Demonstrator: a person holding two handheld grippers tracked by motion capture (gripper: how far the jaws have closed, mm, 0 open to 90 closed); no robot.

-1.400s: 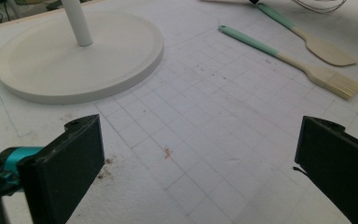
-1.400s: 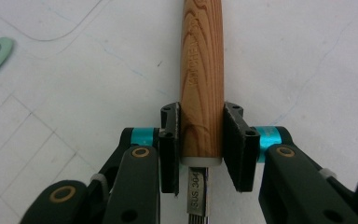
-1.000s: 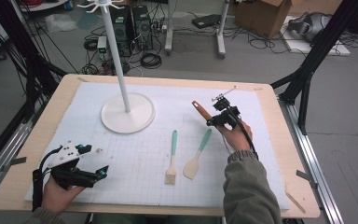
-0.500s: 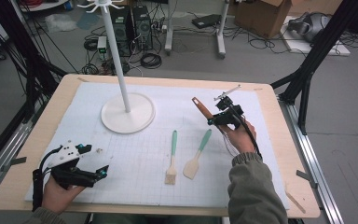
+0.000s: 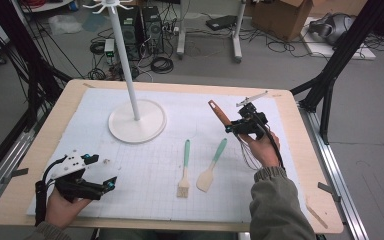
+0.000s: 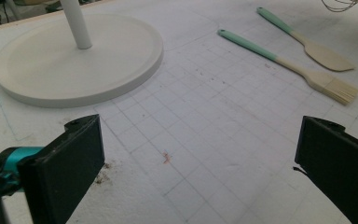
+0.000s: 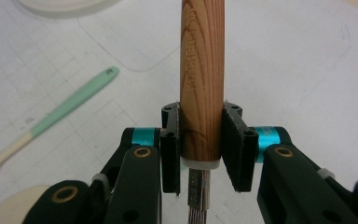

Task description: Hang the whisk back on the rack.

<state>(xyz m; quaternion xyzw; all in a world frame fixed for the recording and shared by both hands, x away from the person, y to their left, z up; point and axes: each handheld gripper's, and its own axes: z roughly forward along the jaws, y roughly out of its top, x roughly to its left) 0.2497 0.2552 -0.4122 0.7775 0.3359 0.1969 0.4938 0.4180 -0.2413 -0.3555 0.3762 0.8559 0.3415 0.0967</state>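
My right gripper is shut on a whisk's wooden handle, held above the mat at the right. The handle slants up and to the left, and the wire loops hang beside the hand. In the right gripper view both pads press the handle just above its metal collar. My left gripper rests open at the mat's front left, nothing between its jaws. A mint-handled pastry brush and a mint-handled spatula lie side by side in the middle.
A white stand with a round base and a tall pole topped with hooks occupies the back left of the mat. From the left gripper I see the base, brush and spatula. The wooden table's edge runs along the right.
The right hand has lifted the whisk a little higher off the mat. The left hand and its gripper have stayed put.
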